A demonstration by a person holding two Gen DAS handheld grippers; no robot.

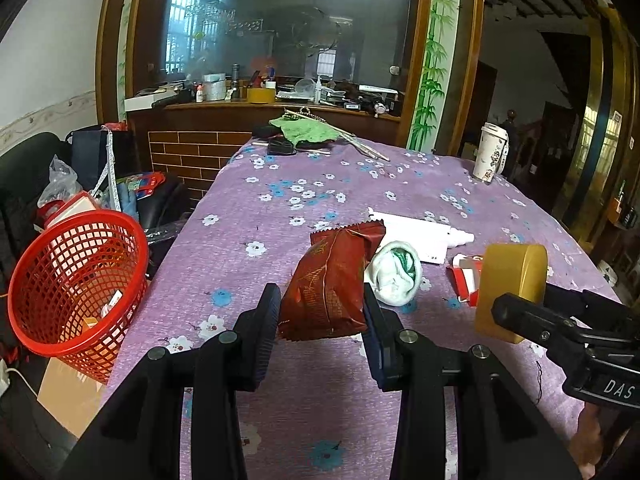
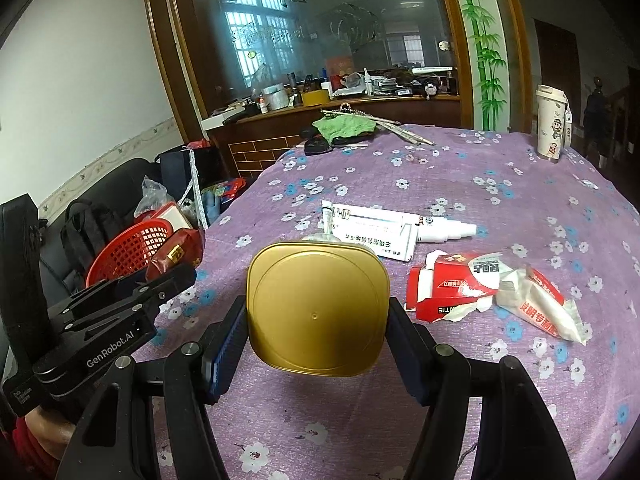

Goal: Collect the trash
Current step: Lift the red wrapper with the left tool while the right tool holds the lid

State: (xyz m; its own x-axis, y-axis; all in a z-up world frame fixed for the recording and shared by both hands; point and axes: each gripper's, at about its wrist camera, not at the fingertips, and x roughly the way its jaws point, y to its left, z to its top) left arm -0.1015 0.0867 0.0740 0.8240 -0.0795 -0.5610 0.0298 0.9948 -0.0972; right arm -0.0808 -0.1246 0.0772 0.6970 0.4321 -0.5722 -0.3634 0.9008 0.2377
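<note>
My left gripper [image 1: 320, 308] is shut on a dark red snack wrapper [image 1: 330, 284] and holds it above the purple flowered tablecloth [image 1: 280, 248]. My right gripper [image 2: 318, 314] is shut on a gold tin lid [image 2: 318, 308], also seen at the right of the left wrist view [image 1: 512, 288]. A red mesh basket [image 1: 76, 284] stands off the table's left edge with scraps inside. On the cloth lie a crumpled white and green wad [image 1: 396, 272], a white box with a tube [image 2: 376, 232], a torn red and white carton [image 2: 452, 284] and a white packet [image 2: 540, 308].
A white lidded cup [image 2: 552, 124] stands at the far right of the table. A green cloth, dark items and sticks [image 2: 344, 128] lie at the far edge. Bags and boxes crowd a dark sofa [image 1: 24, 168] to the left. A cluttered wooden counter [image 1: 280, 100] stands behind.
</note>
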